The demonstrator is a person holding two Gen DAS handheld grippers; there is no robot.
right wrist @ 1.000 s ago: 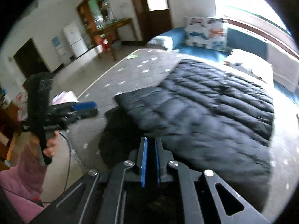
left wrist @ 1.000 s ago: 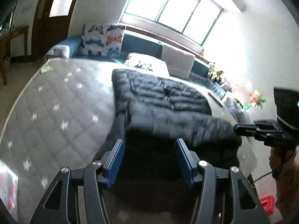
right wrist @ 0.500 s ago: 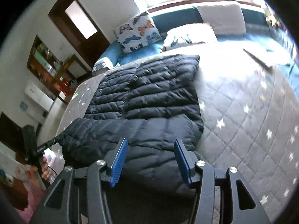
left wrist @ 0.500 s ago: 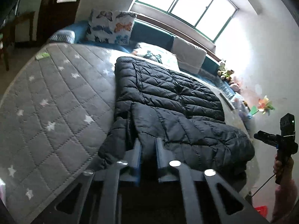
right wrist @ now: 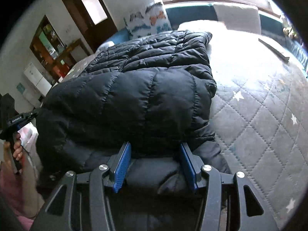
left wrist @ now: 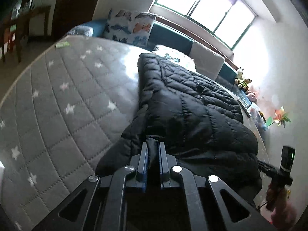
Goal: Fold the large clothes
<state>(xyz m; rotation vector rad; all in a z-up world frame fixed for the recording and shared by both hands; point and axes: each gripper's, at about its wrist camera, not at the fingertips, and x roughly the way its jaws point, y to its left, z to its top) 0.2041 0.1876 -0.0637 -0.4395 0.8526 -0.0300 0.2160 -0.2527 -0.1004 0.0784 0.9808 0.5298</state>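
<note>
The bed [left wrist: 57, 100] carries a grey quilted mattress cover printed with white stars; it fills the lower left of the left wrist view and the right side of the right wrist view [right wrist: 259, 119]. Along its far edge runs a teal headboard cushion [left wrist: 169, 38] below a bright window [left wrist: 202, 7].

The black puffer jacket [left wrist: 192, 111] lies on the bed, lengthwise toward the window. Its near portion is doubled over onto the rest, forming a thick padded roll across the near end [right wrist: 134, 104]. The far portion lies flat on the mattress.

A butterfly-print pillow [left wrist: 130, 27] leans against the headboard cushion at the far left corner. A pale beige cushion [left wrist: 207, 61] stands further right, just beyond the far end of the jacket.

Left tongs [left wrist: 153, 161]: blue-padded fingers drawn close together, clamped on a fold of black jacket fabric at the near left edge of the garment. The fabric stands up between the pads.

Right tongs [right wrist: 155, 165]: fingers spread wide apart, positioned at the near edge of the padded roll. Jacket fabric lies between the two blue pads; whether either pad touches it cannot be told.

Each device appears in the other's view: the right one at the far right edge [left wrist: 279, 171], the left one at the far left edge [right wrist: 13, 123], held by a hand [right wrist: 17, 150].

Small plush toys [left wrist: 242, 79] sit at the far right corner near the window.
</note>
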